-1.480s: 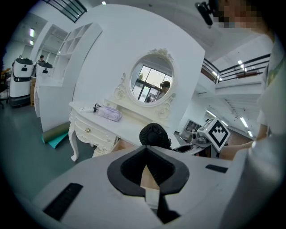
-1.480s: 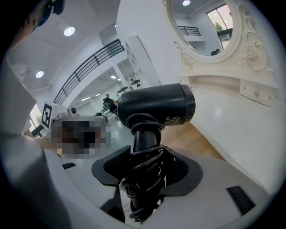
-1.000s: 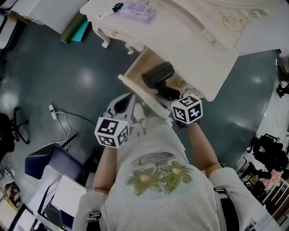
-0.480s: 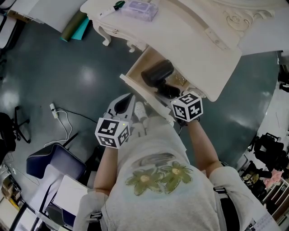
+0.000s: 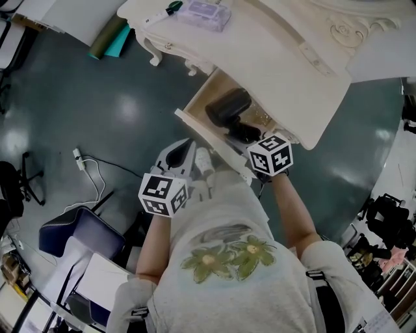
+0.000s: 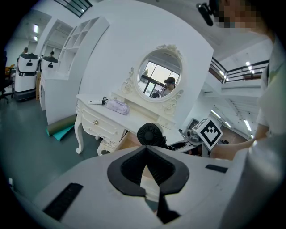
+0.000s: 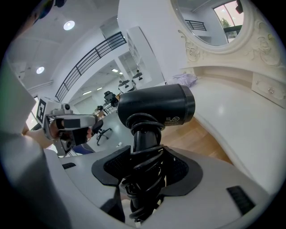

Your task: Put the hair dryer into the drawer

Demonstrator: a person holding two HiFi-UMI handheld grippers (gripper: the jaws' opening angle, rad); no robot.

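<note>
The black hair dryer (image 5: 227,106) hangs over the open wooden drawer (image 5: 195,127) of the white dressing table (image 5: 273,58), its handle pointing back toward me. My right gripper (image 7: 145,172) is shut on the handle, which has the black cord coiled round it, and the dryer's barrel (image 7: 156,107) lies crosswise above the jaws. In the head view the right gripper (image 5: 252,138) sits at the drawer's front rim under its marker cube. My left gripper (image 5: 184,151) is held just left of the drawer front, shut and empty (image 6: 146,154). The dryer's rear grille (image 6: 148,134) shows beyond it.
A purple pouch (image 5: 207,14) and a pen (image 5: 159,14) lie on the tabletop. An oval mirror (image 6: 158,76) stands on the table. On the floor are a green roll (image 5: 107,40), a white cable (image 5: 84,166) and a dark seat (image 5: 71,234).
Nothing has visibly changed beyond a slight shift of the head view; the hair dryer stays over the drawer in the right gripper.
</note>
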